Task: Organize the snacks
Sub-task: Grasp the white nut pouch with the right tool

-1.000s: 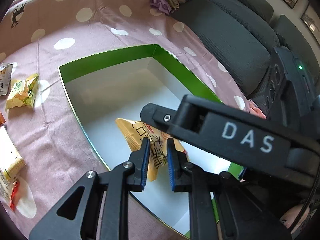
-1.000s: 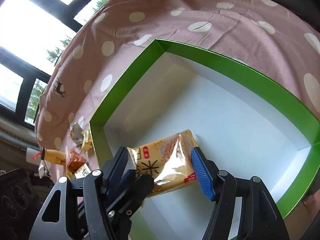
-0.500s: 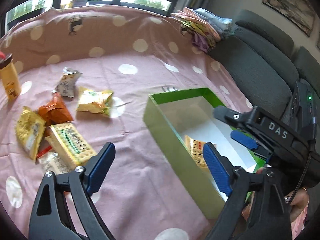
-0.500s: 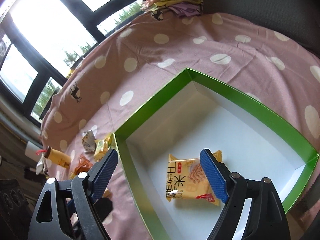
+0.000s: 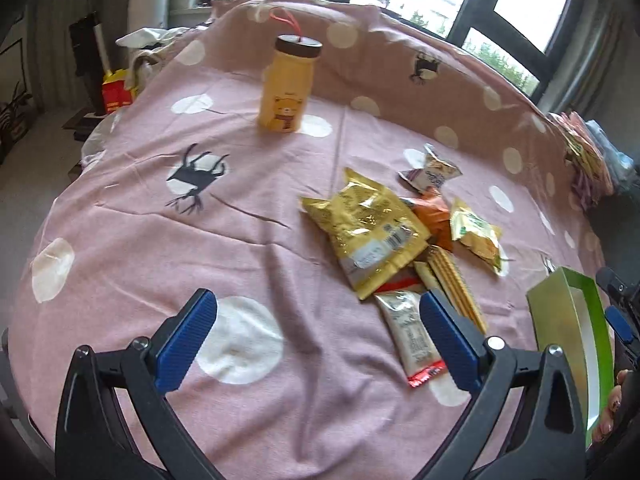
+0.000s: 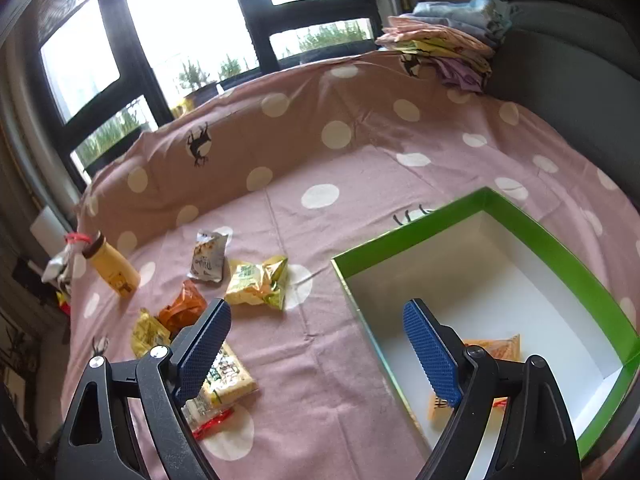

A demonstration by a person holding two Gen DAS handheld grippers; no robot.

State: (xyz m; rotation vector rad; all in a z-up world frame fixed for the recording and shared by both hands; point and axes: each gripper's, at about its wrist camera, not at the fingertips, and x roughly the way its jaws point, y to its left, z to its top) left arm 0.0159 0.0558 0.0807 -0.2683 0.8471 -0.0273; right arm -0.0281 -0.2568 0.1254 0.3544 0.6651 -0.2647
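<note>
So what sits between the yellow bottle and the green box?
In the right wrist view, loose snack packets lie between the bottle and the box: a silver one, an orange one, a yellow-green one.

Pink polka-dot cloth point(image 5: 260, 248) with deer prints spread across the surface. Yellow bear-print bottle point(image 5: 286, 90) upright, far left. Folded fabrics point(image 6: 448, 48) stacked far right beside grey sofa point(image 6: 572, 52). Dark-framed windows point(image 6: 200, 20) beyond.
</note>
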